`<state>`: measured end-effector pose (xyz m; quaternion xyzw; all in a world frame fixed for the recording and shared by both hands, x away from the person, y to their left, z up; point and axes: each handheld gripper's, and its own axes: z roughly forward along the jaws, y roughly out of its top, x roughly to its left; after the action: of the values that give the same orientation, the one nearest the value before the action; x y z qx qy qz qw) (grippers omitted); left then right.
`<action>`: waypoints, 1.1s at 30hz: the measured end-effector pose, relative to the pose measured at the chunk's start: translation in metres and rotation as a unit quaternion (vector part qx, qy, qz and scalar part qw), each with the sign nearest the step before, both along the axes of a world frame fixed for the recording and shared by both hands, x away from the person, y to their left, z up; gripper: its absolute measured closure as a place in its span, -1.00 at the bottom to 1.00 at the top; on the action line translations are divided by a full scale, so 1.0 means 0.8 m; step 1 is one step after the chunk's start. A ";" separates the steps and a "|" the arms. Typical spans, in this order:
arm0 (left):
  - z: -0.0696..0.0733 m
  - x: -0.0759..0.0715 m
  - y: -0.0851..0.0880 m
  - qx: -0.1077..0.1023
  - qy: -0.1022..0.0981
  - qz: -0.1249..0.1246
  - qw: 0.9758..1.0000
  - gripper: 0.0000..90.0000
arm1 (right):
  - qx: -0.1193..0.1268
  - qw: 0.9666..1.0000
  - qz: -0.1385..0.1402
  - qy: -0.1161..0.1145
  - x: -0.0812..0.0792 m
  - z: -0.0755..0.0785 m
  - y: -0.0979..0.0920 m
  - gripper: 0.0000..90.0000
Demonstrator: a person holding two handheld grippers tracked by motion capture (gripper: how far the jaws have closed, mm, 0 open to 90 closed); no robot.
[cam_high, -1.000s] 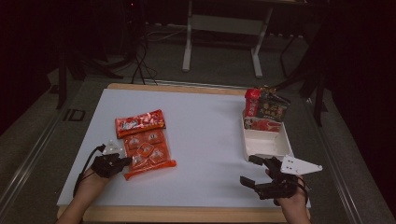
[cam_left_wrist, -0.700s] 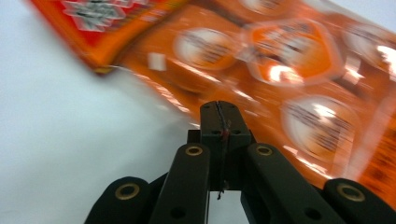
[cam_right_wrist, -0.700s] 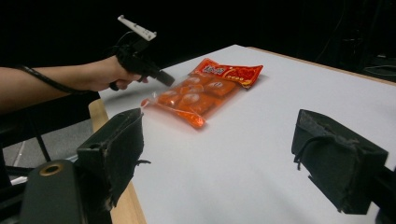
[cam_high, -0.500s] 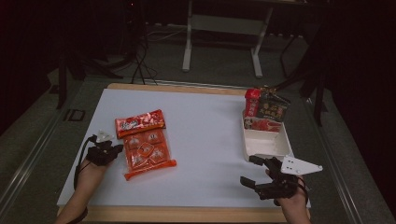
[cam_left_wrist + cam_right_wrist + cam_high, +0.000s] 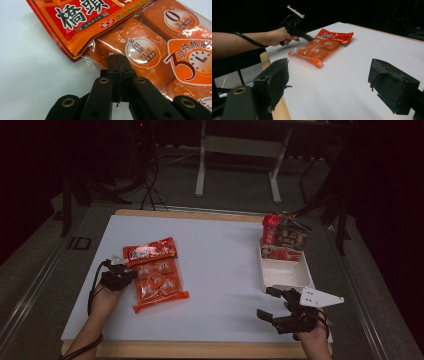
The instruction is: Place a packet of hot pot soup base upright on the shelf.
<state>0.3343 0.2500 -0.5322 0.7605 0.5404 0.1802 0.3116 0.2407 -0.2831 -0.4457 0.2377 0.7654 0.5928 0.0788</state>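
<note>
Left gripper (image 5: 118,65), jaws pressed together and empty at the orange packet's (image 5: 150,50) edge, risked shoving it aside; right gripper (image 5: 337,82) idle, wide open.

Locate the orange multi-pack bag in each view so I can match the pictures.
High view: orange multi-pack bag left of centre, beside the left gripper.
Left gripper view: fills the right half, at the shut jaws' tips.
Right gripper view: upper middle.
Shared landmark: red packet overlapping its far end.
</note>
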 end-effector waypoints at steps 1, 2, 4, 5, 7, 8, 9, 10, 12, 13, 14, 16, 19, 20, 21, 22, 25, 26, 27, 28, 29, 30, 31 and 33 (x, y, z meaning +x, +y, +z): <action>0.000 0.000 -0.001 0.004 0.001 -0.001 1.000 1.00 | 0.000 1.000 0.000 0.000 0.000 0.000 0.000 -0.63; 0.001 0.000 -0.003 0.006 0.001 -0.001 1.000 1.00 | 0.000 1.000 0.001 0.000 0.000 0.000 0.000 -0.63; 0.001 0.002 -0.007 0.009 0.003 -0.006 1.000 1.00 | -0.002 1.000 0.003 0.001 0.000 0.000 0.002 -0.64; 0.002 0.002 -0.010 0.010 0.002 -0.008 1.000 1.00 | -0.002 1.000 0.003 0.001 0.000 0.000 0.002 -0.63; 0.002 0.004 -0.017 0.007 0.001 -0.016 1.000 1.00 | -0.001 1.000 0.003 0.001 0.000 0.000 0.002 -0.63; 0.002 0.004 -0.017 0.007 0.001 -0.016 1.000 1.00 | -0.001 1.000 0.003 0.001 0.000 0.000 0.002 -0.63; 0.002 0.005 -0.025 0.008 0.002 -0.021 1.000 1.00 | -0.001 1.000 0.003 0.001 0.000 0.000 0.002 -0.63; 0.002 0.006 -0.031 0.006 0.001 -0.027 1.000 1.00 | 0.000 1.000 0.003 0.002 0.000 0.000 0.002 -0.63; 0.003 0.007 -0.043 0.008 0.000 -0.041 0.999 1.00 | -0.001 1.000 0.003 0.002 0.000 0.000 0.002 -0.63; 0.003 0.008 -0.049 0.008 -0.001 -0.045 0.999 1.00 | 0.000 1.000 0.004 0.002 0.000 0.000 0.001 -0.63; 0.003 0.009 -0.057 0.007 0.000 -0.053 0.999 1.00 | 0.000 1.000 0.004 0.001 0.000 0.000 0.001 -0.63; 0.003 0.010 -0.068 0.002 -0.001 -0.063 0.998 1.00 | 0.000 1.000 0.003 0.001 0.000 0.000 0.001 -0.63; 0.003 0.013 -0.084 0.001 0.000 -0.079 0.997 1.00 | 0.001 1.000 0.002 0.001 -0.001 0.000 0.000 -0.63; 0.003 0.014 -0.088 -0.001 0.001 -0.081 0.997 1.00 | 0.001 1.000 0.001 0.001 -0.001 0.000 -0.001 -0.63; 0.003 0.014 -0.088 -0.001 0.001 -0.081 0.997 1.00 | 0.001 1.000 0.001 0.001 -0.001 0.000 -0.001 -0.63; 0.003 0.015 -0.097 -0.002 0.001 -0.087 0.996 1.00 | 0.001 1.000 0.001 0.001 0.000 0.000 -0.001 -0.63; 0.003 0.017 -0.114 -0.010 0.002 -0.103 0.995 1.00 | 0.000 1.000 0.002 0.001 -0.001 0.000 0.000 -0.63; 0.003 0.017 -0.120 -0.008 0.001 -0.111 0.994 1.00 | 0.000 1.000 0.002 0.001 -0.001 0.000 0.000 -0.63; 0.004 0.017 -0.127 -0.009 0.002 -0.115 0.993 1.00 | 0.000 1.000 0.002 0.000 -0.001 0.000 0.000 -0.63; 0.004 0.018 -0.133 -0.009 0.004 -0.120 0.993 1.00 | 0.001 1.000 0.003 0.000 -0.001 0.000 0.000 -0.63; 0.005 0.018 -0.139 -0.008 0.005 -0.126 0.992 1.00 | 0.000 1.000 0.003 0.000 -0.001 0.000 -0.001 -0.63; 0.005 0.018 -0.145 -0.007 0.005 -0.132 0.991 1.00 | 0.000 1.000 0.002 0.000 -0.001 0.000 -0.001 -0.63; 0.005 0.018 -0.151 -0.007 0.006 -0.137 0.991 1.00 | 0.001 1.000 0.002 0.001 -0.001 0.000 -0.001 -0.63; 0.006 0.017 -0.156 -0.007 0.006 -0.144 0.990 1.00 | 0.002 1.000 0.001 0.000 -0.001 0.000 -0.002 -0.63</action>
<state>0.3481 0.1251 -0.5277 0.8294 0.4284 0.1249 0.3361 0.2398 -0.2847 -0.4456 0.2371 0.7645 0.5944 0.0772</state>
